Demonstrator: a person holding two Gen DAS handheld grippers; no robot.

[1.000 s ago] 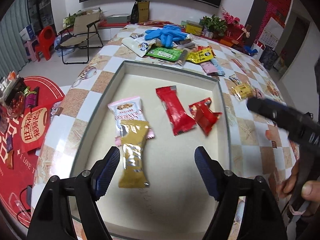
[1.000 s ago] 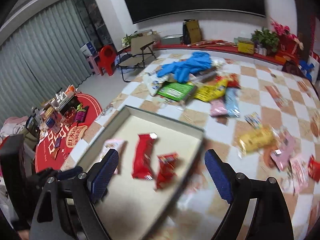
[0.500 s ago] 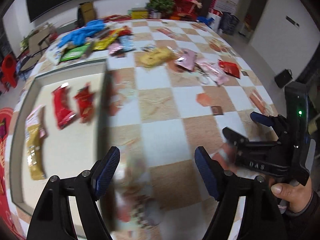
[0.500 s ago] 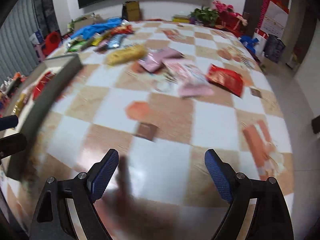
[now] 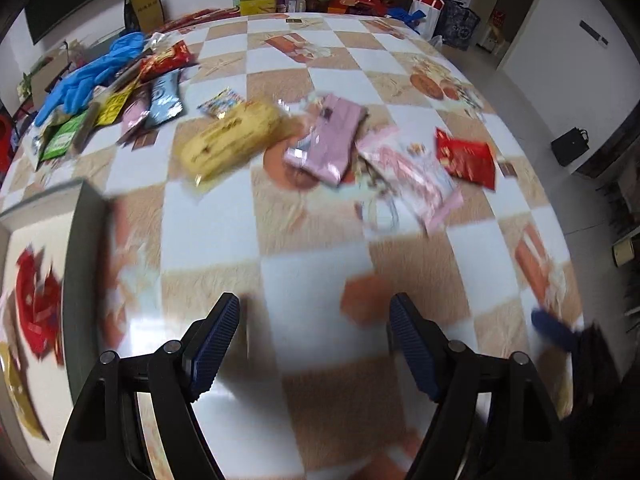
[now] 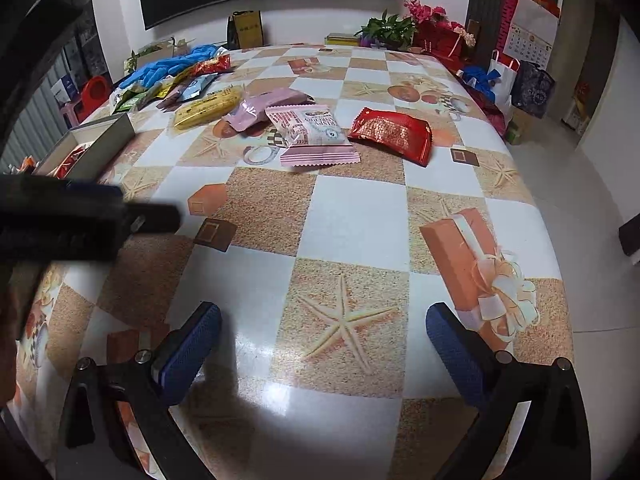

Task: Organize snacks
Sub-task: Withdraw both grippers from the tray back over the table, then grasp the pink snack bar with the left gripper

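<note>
Loose snacks lie on the checked table: a yellow packet, a pink packet, a pink-and-white packet and a red packet. The same yellow packet and red packet show blurred in the left wrist view. A grey tray at the left holds red snacks. My left gripper is open over bare table, nothing between its fingers. My right gripper hangs over the near table with its jaws opening wide and nothing between them. The left gripper's body shows dark at the left.
At the far left lie blue gloves and a heap of more packets. Plants and red gift boxes line the far edge. The table's right edge drops to the floor, with bags beyond.
Both grippers swung away from the tray to the right, over the open table near the loose snacks. The right gripper's jaws widened. The left view is now motion-blurred.
</note>
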